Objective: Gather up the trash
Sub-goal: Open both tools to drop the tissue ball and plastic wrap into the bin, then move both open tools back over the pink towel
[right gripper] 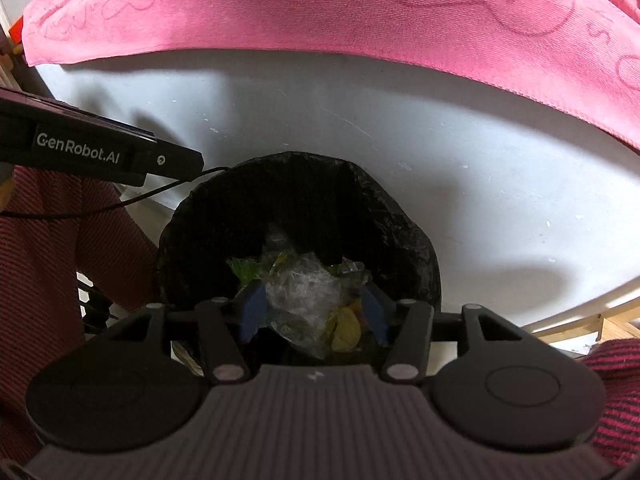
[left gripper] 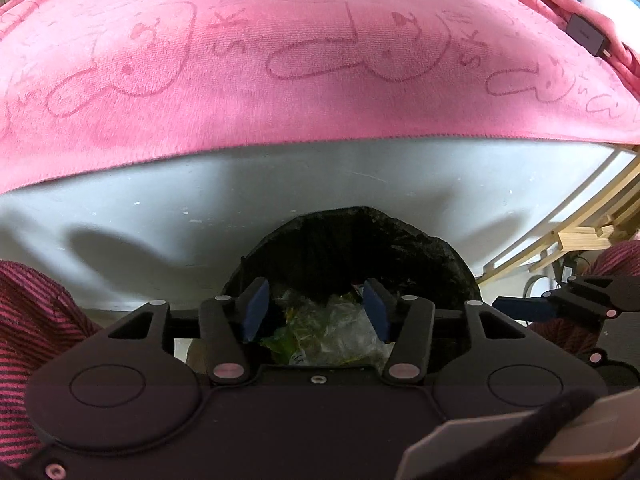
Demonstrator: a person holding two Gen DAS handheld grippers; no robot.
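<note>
Both grippers hang over the mouth of the bin, pointing steeply down into it, and the trash lies directly beneath and ahead of their fingertips.

Left gripper: jaws apart, blue pads clear on both sides. Crumpled clear plastic and green scraps show between and below the pads; they appear to lie loose in the bin rather than be gripped, though the gripper body hides the lower part of the heap. The right gripper's fingertip enters this view low at the right edge, level with the left one.

Right gripper: jaws apart, somewhat wider than the left. A wad of clear plastic and a yellow piece sit in the gap without either pad visibly pressing on them. The left gripper's body crosses the upper left of this view, just beside the bin's rim.

Beyond the fingertips, the black bin liner rises as the far wall of the bin. Past it stands the white table edge, with the pink towel draped over its top.

Judgement: the trash is already inside the liner, equally near both tools; any withdrawal goes up and back, clear of the rim.
</note>
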